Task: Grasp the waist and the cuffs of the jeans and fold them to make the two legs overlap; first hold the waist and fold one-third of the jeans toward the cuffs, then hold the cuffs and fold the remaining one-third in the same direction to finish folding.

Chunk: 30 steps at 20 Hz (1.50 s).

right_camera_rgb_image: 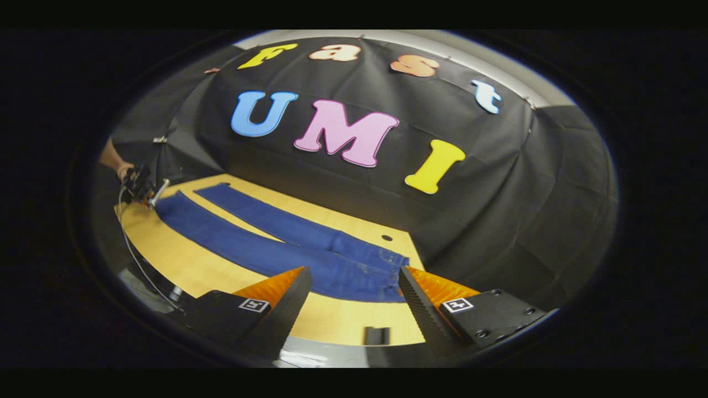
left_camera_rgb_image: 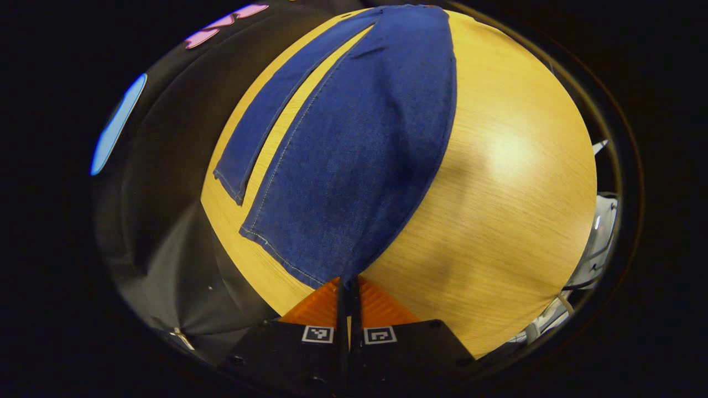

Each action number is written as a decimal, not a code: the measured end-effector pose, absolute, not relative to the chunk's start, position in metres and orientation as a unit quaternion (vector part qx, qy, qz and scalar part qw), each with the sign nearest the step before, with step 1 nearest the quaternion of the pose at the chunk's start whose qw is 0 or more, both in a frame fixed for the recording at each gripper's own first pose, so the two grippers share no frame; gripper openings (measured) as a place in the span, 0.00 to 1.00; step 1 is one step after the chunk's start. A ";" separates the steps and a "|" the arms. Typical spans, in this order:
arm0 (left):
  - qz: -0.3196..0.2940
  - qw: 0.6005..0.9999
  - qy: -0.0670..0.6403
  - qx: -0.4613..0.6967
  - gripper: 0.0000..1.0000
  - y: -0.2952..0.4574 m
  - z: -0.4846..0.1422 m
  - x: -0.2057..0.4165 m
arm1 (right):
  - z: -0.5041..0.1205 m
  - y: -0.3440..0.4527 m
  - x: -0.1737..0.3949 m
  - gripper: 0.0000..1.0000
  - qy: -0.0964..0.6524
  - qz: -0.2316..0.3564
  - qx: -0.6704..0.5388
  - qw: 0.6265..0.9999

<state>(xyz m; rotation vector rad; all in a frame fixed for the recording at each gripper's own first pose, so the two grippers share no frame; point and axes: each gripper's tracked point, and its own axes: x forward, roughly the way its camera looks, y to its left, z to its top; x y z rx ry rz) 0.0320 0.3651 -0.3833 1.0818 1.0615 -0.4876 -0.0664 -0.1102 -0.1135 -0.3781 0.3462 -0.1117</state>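
Black gripper bodies (right_camera_rgb_image: 354,301); square coded markers (left_camera_rgb_image: 318,334); screws (right_camera_rgb_image: 482,333)

The jeans (left_camera_rgb_image: 359,155) are deep blue denim with a fine woven texture and lighter stitching along the seams and the cuff hems. The table (left_camera_rgb_image: 514,182) is yellow-brown wood with thin straight grain lines and one pale bright spot. The booth's wall (right_camera_rgb_image: 498,182) is black cloth, a little grey at its folds.

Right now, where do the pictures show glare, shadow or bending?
Left gripper view: a pale glare patch on the table, a soft shadow beside the jeans, the tabletop bulging round. Right gripper view: dimmer, the table edge curving, the jeans sharp.
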 end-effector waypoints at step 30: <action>-0.142 0.738 0.501 0.429 0.05 0.358 -0.380 0.038 | -0.382 -0.336 0.035 0.86 0.426 0.196 -0.518 0.715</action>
